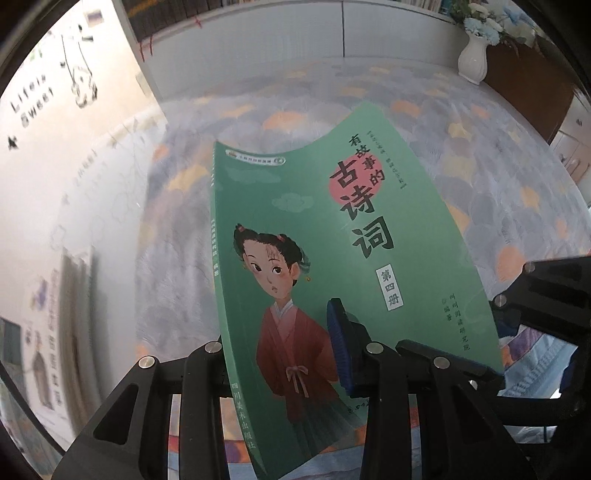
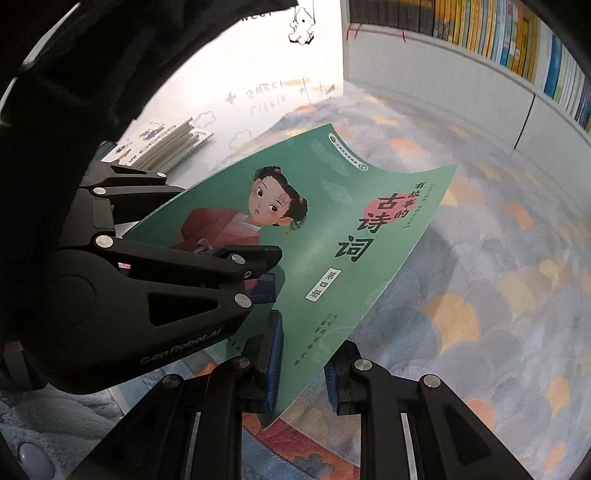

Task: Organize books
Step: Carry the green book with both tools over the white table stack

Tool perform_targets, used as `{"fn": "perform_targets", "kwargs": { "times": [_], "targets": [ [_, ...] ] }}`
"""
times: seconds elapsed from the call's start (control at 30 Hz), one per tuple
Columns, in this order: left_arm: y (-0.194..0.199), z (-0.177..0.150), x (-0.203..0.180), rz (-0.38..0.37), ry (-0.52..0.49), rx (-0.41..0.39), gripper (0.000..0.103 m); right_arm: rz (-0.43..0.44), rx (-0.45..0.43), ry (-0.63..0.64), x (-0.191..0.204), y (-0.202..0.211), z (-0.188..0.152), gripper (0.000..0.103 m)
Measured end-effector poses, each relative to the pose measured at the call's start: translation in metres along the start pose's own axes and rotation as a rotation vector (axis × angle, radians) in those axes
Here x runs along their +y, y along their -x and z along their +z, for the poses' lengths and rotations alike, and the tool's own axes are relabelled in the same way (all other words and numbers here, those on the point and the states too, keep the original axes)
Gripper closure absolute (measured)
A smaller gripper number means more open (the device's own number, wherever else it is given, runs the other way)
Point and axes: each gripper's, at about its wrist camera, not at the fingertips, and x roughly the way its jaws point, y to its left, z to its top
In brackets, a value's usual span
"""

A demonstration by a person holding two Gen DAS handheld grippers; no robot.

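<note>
Book: we held a thin green paperback (image 1: 332,280) off the patterned carpet (image 1: 498,177), with a girl in a red robe and Chinese title characters on its cover.
Where it was: it hung in the air above the carpet, between our two tongs and well short of the white shelf unit (image 1: 295,33).
Long axis: in the left wrist view it ran from the bottom edge at the tongs up and away toward the shelf unit, with the top edge farthest from us.
Facing: the cover faced up and toward the cameras; the spine was the left edge in the left wrist view.
Shape: the cover bowed, and the far edge sagged in a curve.
Left tongs (image 1: 280,354): we had them narrow and clamped on the book's lower edge near the spine, with a blue pad (image 1: 338,343) pressed on the cover.
Right tongs (image 2: 303,365): we had them narrow around the book's lower corner, opposite the spine; we could not tell if both pads pressed it.
Stack: more thin books (image 2: 173,144) lay piled on the pale floor beside the carpet.
Vase: a white one (image 1: 474,55) with pale flowers stood at the carpet's far right.
</note>
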Motion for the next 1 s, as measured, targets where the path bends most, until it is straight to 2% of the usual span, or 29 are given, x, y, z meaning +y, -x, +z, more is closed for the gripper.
{"fn": "perform_targets", "kwargs": {
  "times": [0.23,0.57,0.7,0.9,1.0],
  "targets": [
    [0.024,0.01,0.006,0.035,0.015,-0.055,0.07,-0.038,-0.073,0.05,0.01,0.031,0.01,0.084],
    [0.06,0.025,0.003,0.064,0.026,-0.134,0.07,-0.011,-0.155,0.072,0.006,0.063,0.02,0.084],
    [0.071,0.033,0.001,0.053,0.036,-0.16,0.07,0.078,-0.18,-0.002,-0.016,0.074,0.028,0.084],
    [0.09,0.033,-0.007,0.109,0.025,-0.202,0.07,0.072,-0.207,0.055,-0.019,0.096,0.03,0.084],
    [0.096,0.028,0.0,0.109,0.026,-0.214,0.07,0.074,-0.222,0.091,-0.015,0.102,0.033,0.084]
  ]
}}
